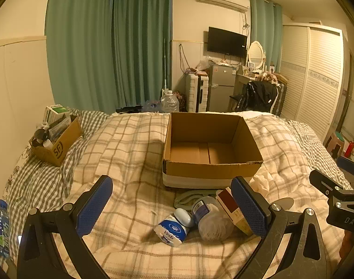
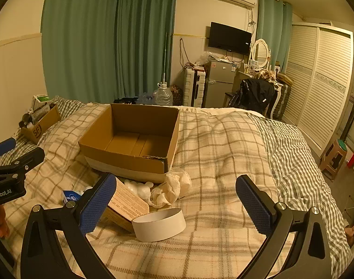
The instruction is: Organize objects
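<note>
We hold both the left hand-held gripper point(image 1: 172, 207) and right hand-held gripper point(image 2: 177, 207) wide open and empty, with the clutter just ahead for loading into the empty box point(image 1: 211, 169) beyond.

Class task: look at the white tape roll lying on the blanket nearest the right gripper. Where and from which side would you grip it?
Probably from above: the tape roll lies flat, its hollow facing up. Put one finger of the open right gripper inside the ring, one outside, and pinch its thin wall.

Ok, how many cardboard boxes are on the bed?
2: a large open box in the middle of the bed, nothing visible inside, and a smaller SF box full of items by the left wall. Others may be hidden.
</note>
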A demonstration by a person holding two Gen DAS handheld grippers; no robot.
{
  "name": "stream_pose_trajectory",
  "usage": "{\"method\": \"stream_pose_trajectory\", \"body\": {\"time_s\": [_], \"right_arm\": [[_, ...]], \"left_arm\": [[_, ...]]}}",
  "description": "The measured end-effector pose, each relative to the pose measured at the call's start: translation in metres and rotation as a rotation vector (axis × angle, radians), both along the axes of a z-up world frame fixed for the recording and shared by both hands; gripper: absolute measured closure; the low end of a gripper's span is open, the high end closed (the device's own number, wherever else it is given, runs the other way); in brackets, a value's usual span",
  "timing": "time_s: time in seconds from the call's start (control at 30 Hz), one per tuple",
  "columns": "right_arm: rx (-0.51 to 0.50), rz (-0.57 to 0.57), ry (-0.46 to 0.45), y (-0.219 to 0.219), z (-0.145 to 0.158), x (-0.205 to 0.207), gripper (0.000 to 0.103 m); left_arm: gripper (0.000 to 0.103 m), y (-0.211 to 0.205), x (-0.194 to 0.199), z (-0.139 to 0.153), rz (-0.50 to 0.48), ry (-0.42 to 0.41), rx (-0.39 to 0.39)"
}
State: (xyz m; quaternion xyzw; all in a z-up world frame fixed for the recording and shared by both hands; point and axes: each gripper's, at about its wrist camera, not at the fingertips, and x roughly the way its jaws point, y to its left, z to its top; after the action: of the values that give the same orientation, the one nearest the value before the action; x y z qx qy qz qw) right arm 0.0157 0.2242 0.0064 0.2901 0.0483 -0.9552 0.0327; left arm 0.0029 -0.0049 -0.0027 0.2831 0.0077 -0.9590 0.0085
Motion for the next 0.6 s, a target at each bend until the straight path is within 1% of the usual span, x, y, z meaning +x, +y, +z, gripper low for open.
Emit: {"method": "stream_pose_trajectory", "body": {"time_s": [0.6], "right_arm": [[0.002,0.008,0.001,-0.0008,0.0004,0.0017,0.000]], "left_arm": [[0.000,-0.0013,0.0013,-0.0036,0.005,-0.008,-0.006]]}}
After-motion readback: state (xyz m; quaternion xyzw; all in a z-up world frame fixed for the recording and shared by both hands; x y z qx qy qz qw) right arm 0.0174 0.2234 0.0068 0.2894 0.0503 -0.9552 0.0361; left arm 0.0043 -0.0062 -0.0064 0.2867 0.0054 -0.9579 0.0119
